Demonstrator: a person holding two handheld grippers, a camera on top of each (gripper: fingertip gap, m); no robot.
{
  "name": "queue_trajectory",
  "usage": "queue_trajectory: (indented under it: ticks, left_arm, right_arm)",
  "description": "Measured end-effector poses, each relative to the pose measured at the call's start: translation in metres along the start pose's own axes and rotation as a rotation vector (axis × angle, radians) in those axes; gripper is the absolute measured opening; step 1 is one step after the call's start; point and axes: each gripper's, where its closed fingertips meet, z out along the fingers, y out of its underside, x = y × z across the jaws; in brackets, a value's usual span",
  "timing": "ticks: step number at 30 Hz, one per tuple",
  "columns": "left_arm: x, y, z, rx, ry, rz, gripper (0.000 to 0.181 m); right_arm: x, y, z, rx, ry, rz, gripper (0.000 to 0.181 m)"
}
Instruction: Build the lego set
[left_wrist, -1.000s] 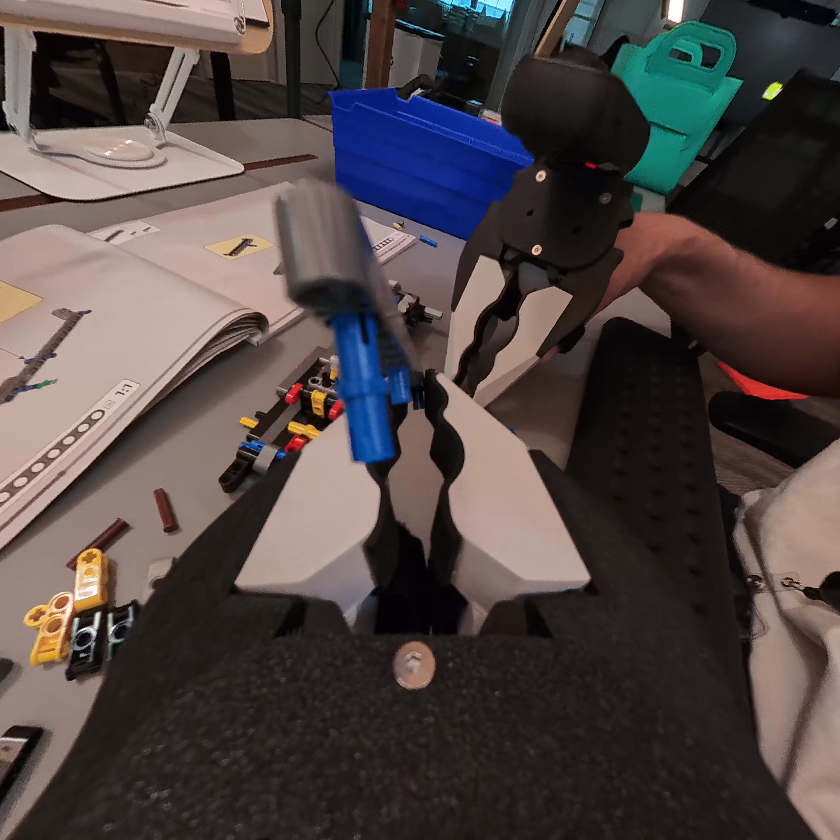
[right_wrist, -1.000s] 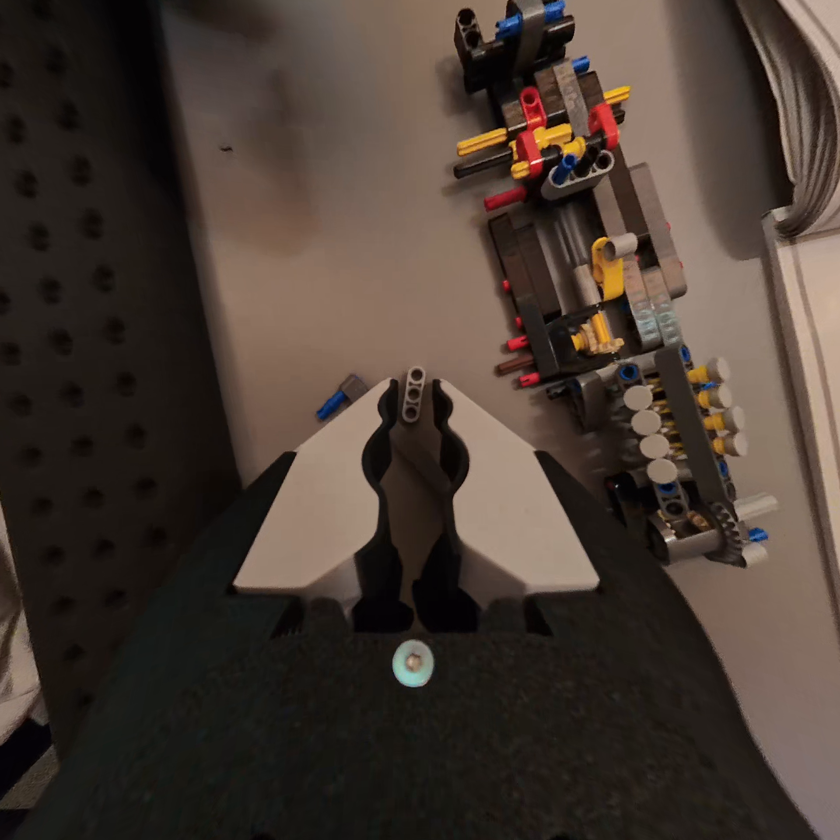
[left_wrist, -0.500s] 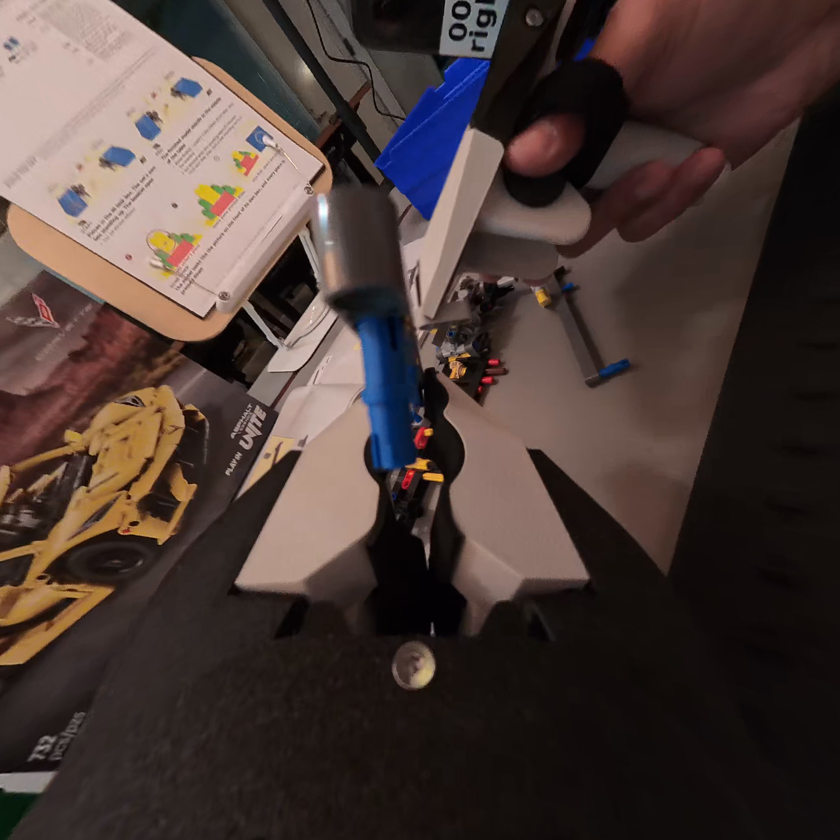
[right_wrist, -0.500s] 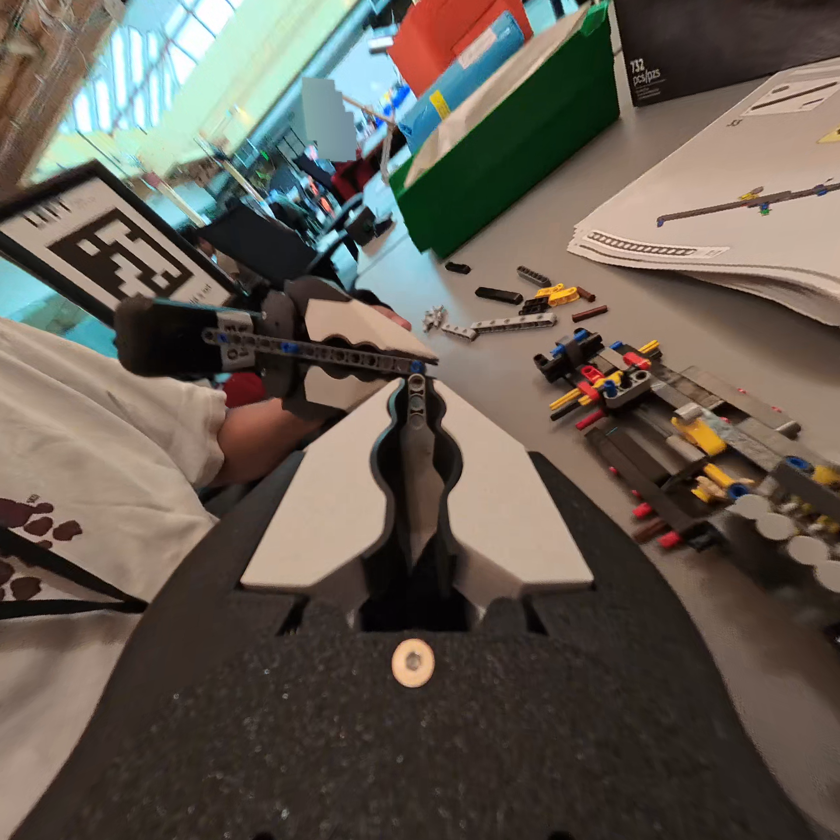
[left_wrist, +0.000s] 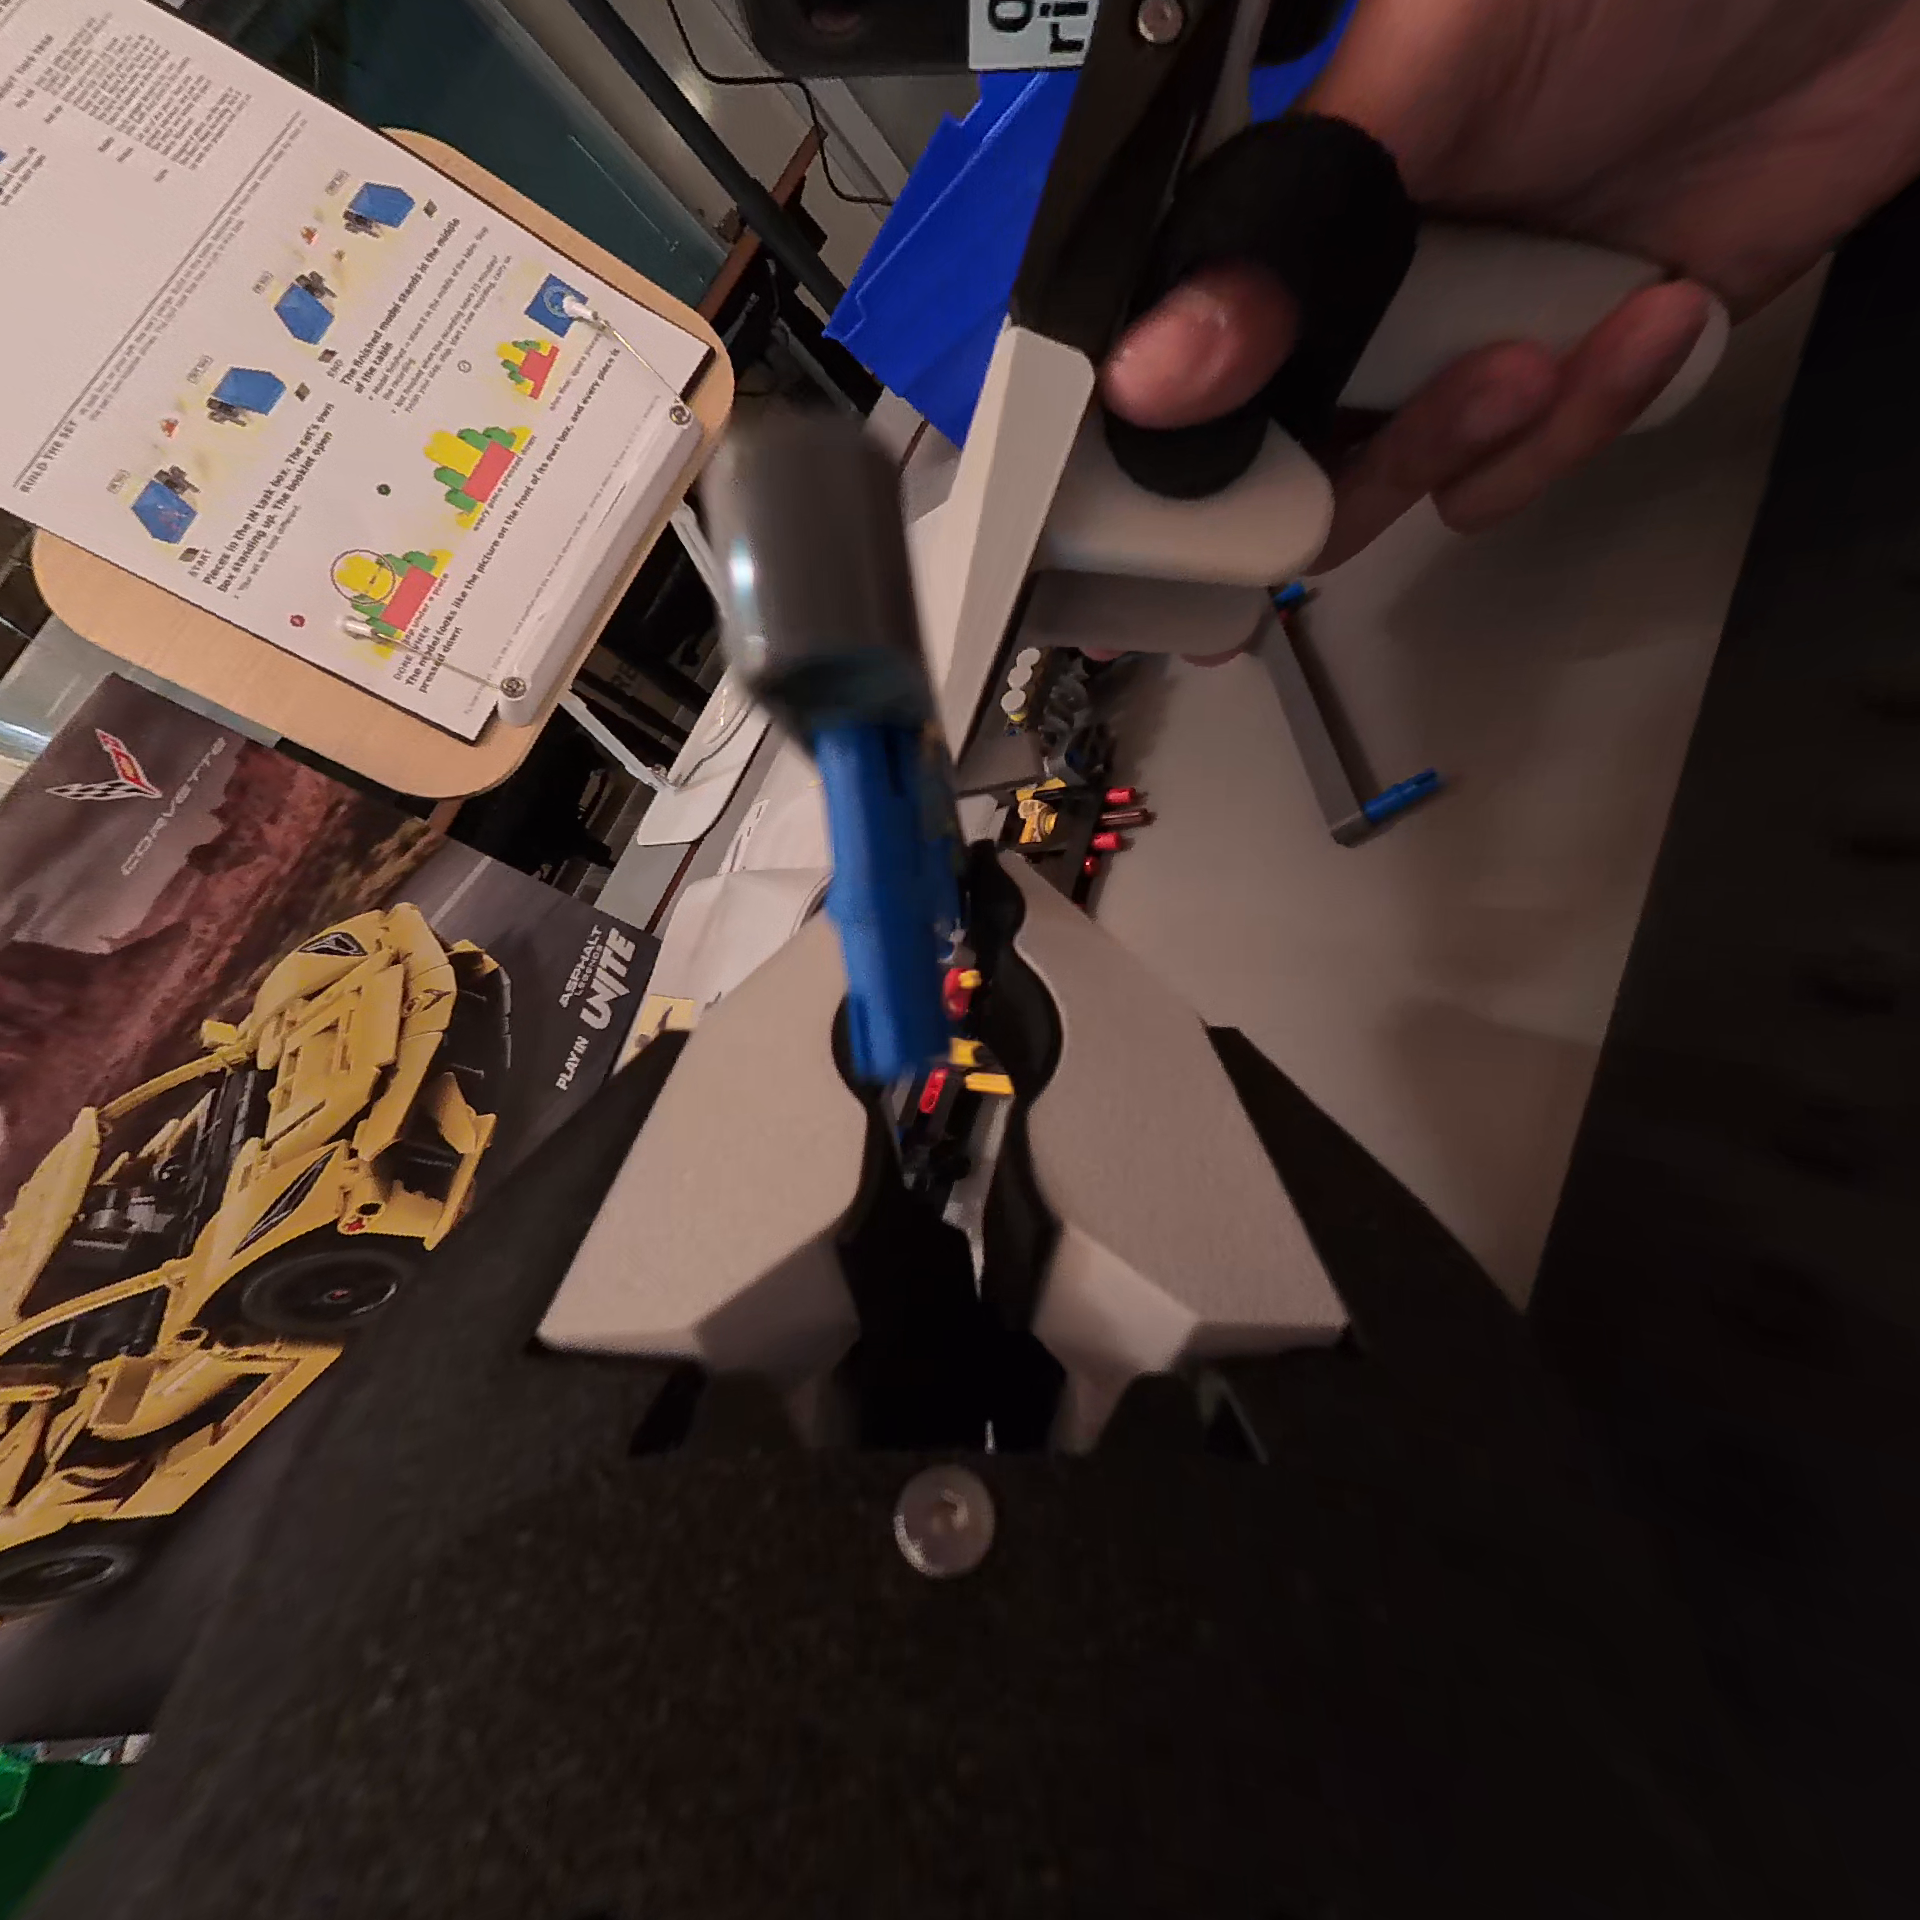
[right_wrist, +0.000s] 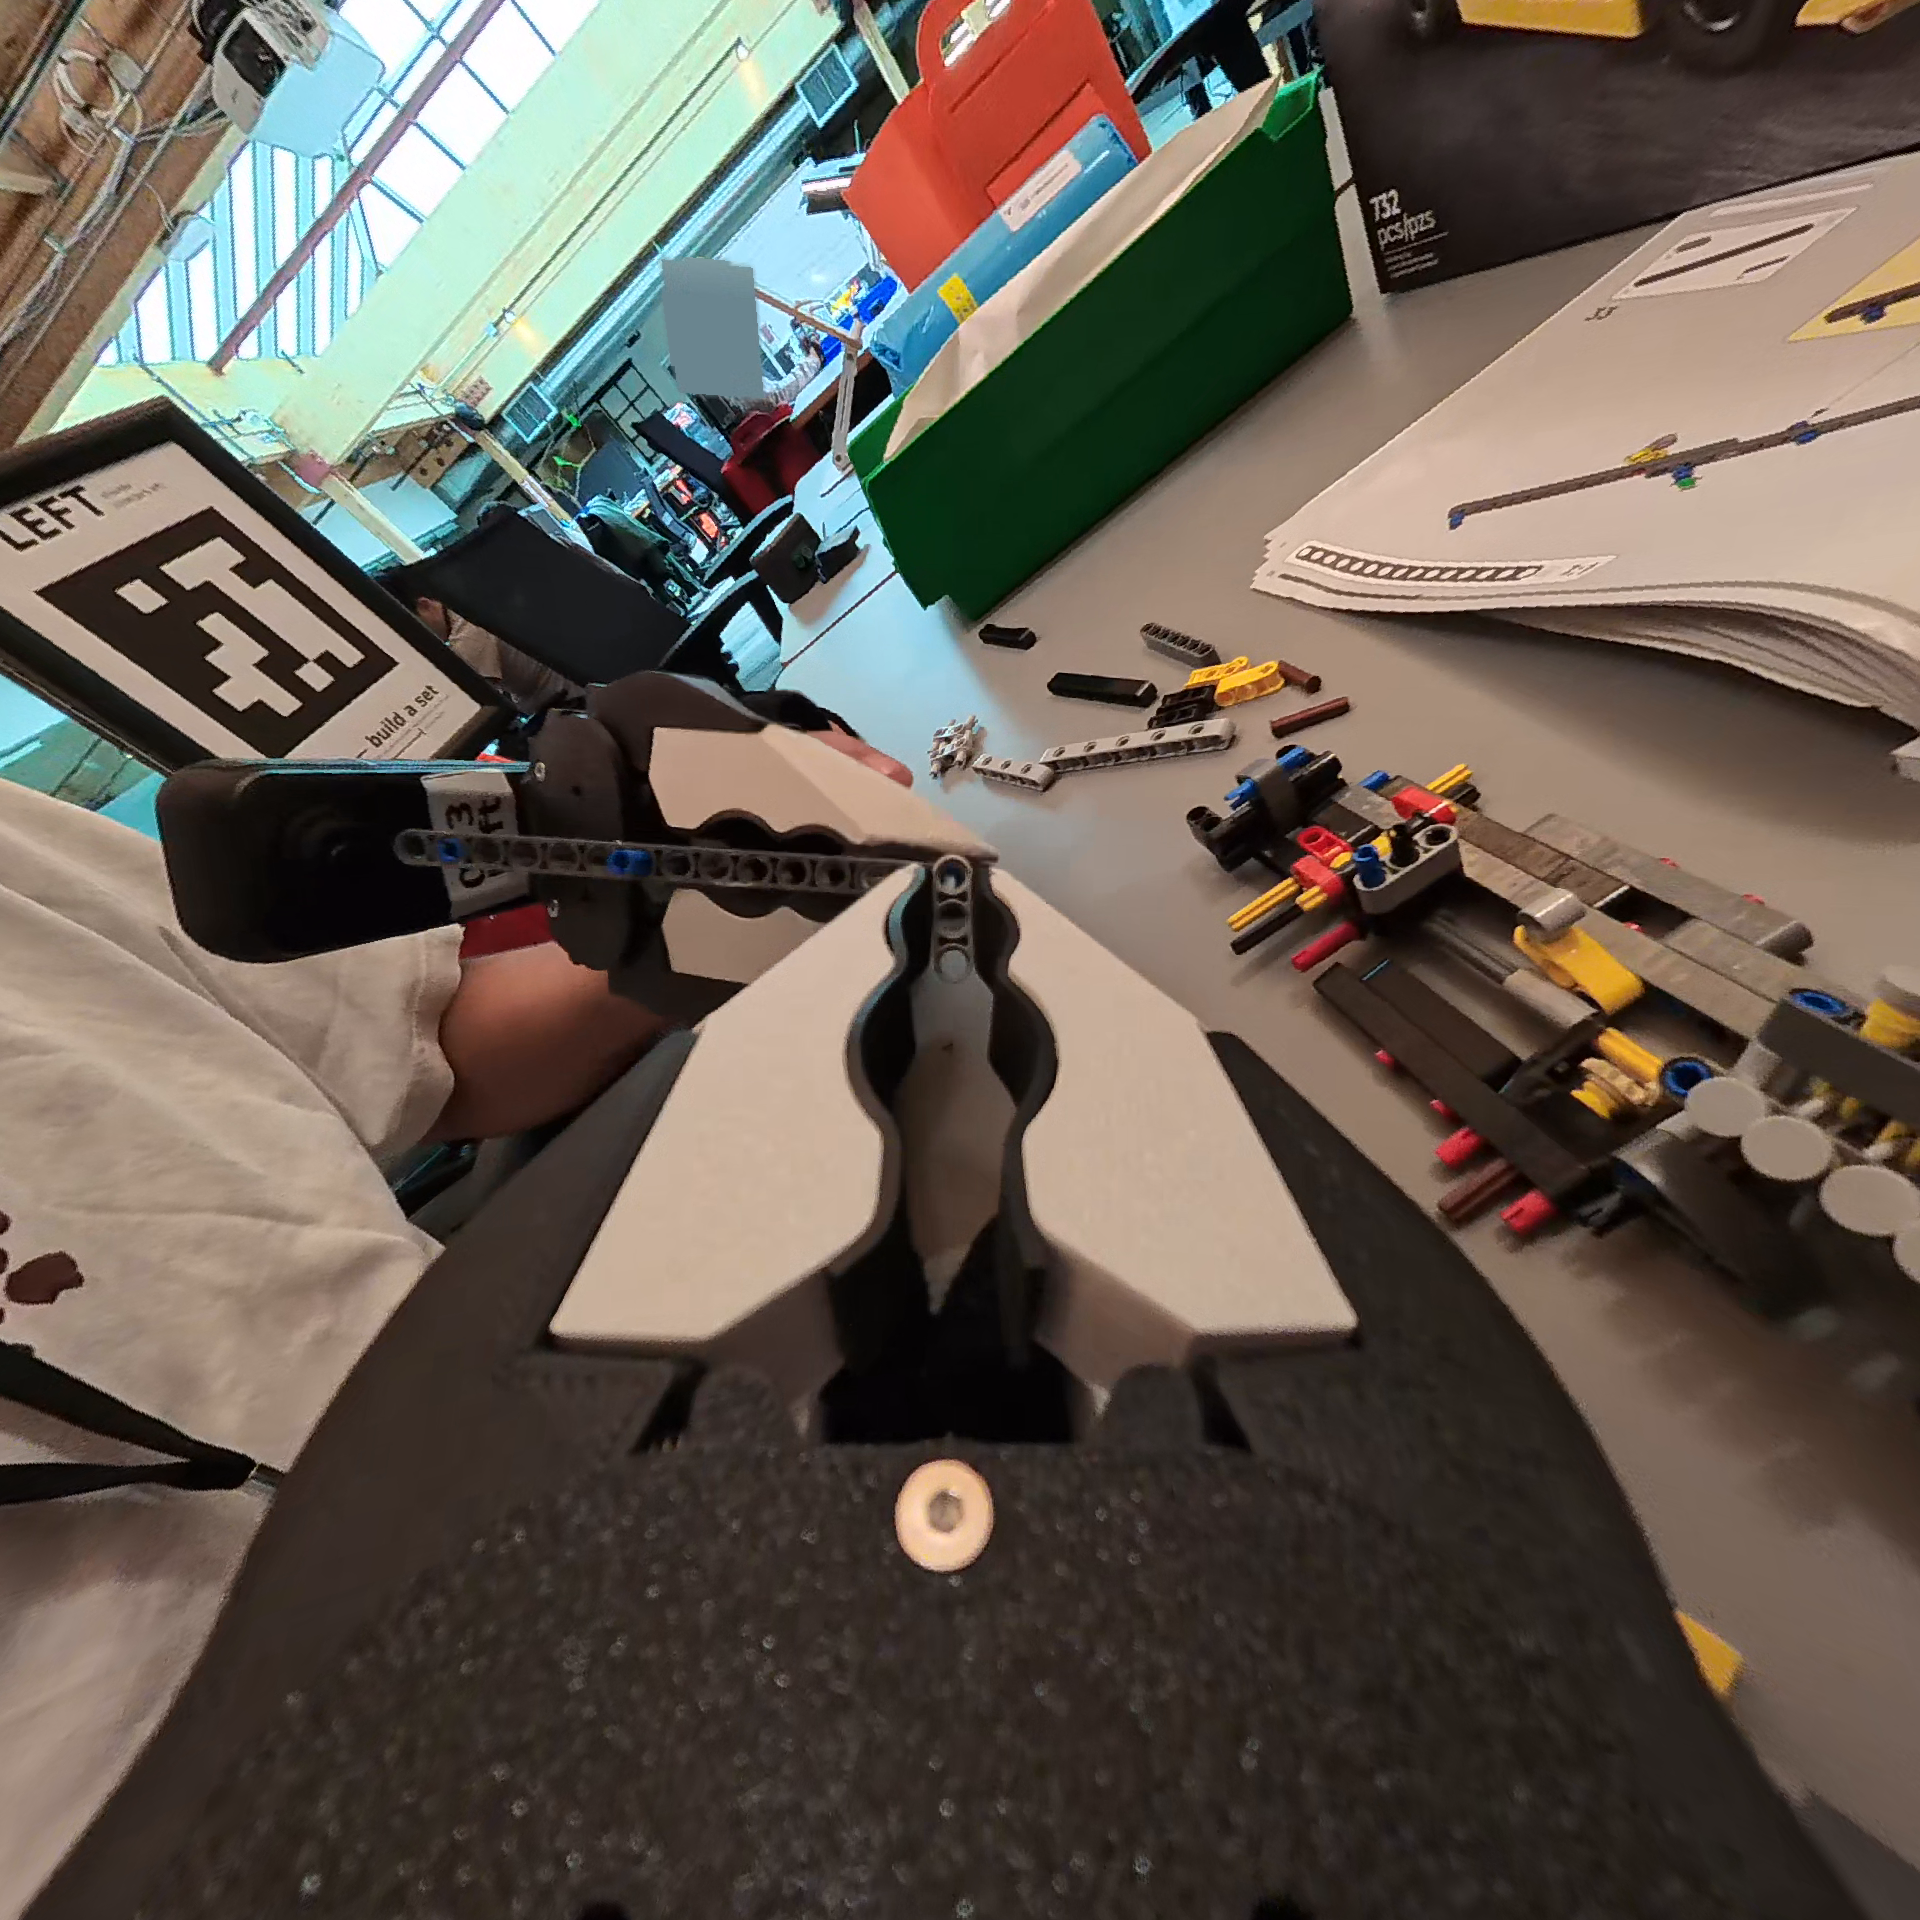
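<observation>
I have the long grey holed Lego beam (right_wrist: 665, 864) up in the air between the two grippers, above the grey table (right_wrist: 1195, 1507). It carries blue pins (right_wrist: 627, 859) along its length. The left gripper (right_wrist: 914, 836) has its fingers closed on one end of it, and the right gripper (right_wrist: 951, 940) pinches a short grey holed beam (right_wrist: 949, 920) narrowly at the tips, its top hole meeting that same end. From the left wrist camera the beam looks end-on and blurred, a grey stub over a blue pin (left_wrist: 888, 914).

I judge the beam to be light, rigid plastic with smooth, slick faces; a pinch across its flat sides near the joint should hold best, since a far grip would let it lever and twist.

The partly built black, grey, yellow and red chassis (right_wrist: 1507, 997) lies on the table to the right, with loose pieces (right_wrist: 1143, 717) and the open instruction booklet (right_wrist: 1621, 499) beyond.
</observation>
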Motion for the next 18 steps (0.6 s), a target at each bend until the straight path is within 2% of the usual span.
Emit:
queue_trajectory:
  ticks: [6, 12, 18]
  left_arm:
    - [-0.002, -0.001, 0.0, 0.0, 0.002, -0.043, 0.007]
    - [-0.011, -0.009, -0.001, 0.026, -0.025, -0.151, 0.007]
    - [-0.007, -0.006, 0.0, 0.005, -0.027, -0.095, 0.007]
  right_arm:
    - [-0.001, -0.002, 0.001, 0.031, -0.028, 0.055, 0.005]
    - [-0.007, -0.014, 0.0, 0.132, -0.129, 0.208, 0.005]
    - [-0.005, -0.009, 0.0, 0.086, -0.121, 0.17, 0.005]
